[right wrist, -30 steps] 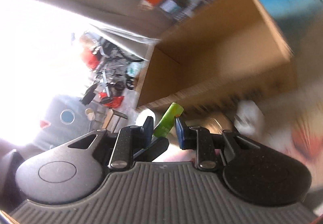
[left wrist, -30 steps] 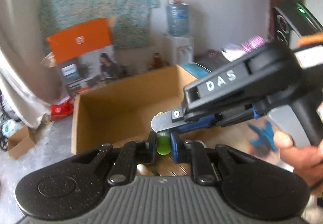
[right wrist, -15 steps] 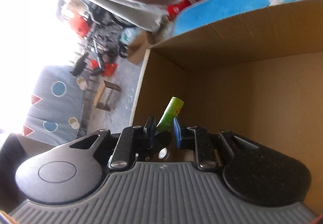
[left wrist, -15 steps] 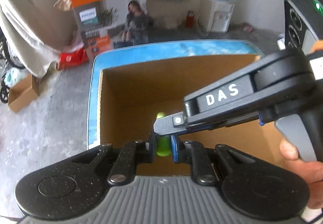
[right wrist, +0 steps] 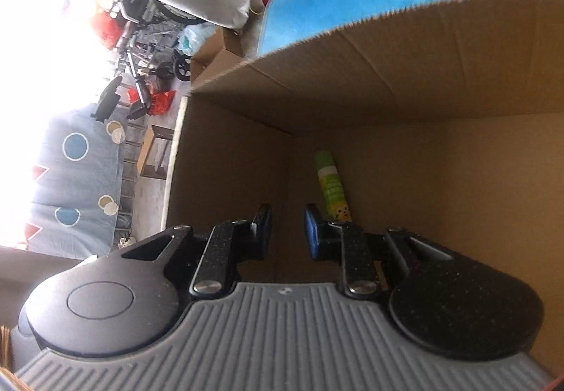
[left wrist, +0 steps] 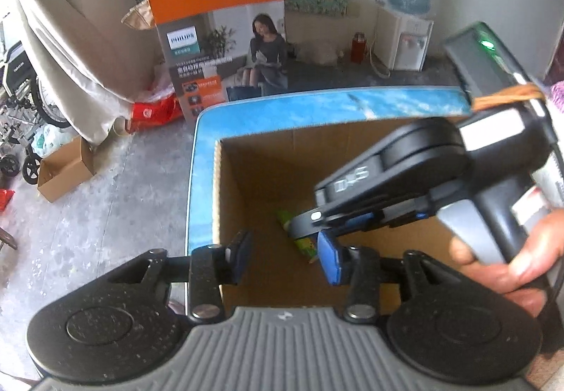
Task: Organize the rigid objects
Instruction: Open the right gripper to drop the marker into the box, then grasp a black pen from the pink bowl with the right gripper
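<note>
Standing on a blue surface (left wrist: 282, 105) beside a PHILIPS carton (left wrist: 218, 35), cardboard box (left wrist: 268, 158) held one green tube (right wrist: 331, 185); left gripper (left wrist: 282, 255) wide and empty, right gripper (right wrist: 287, 227) narrowly parted, empty.

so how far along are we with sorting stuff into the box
Done: the tube lies on the floor of the box, free of both grippers. In hand: nothing. The left gripper has just been opening its fingers, and the right gripper shows a gap. Both are empty above the box. Left: neither view shows any other item to sort, so I cannot tell what remains.
</note>
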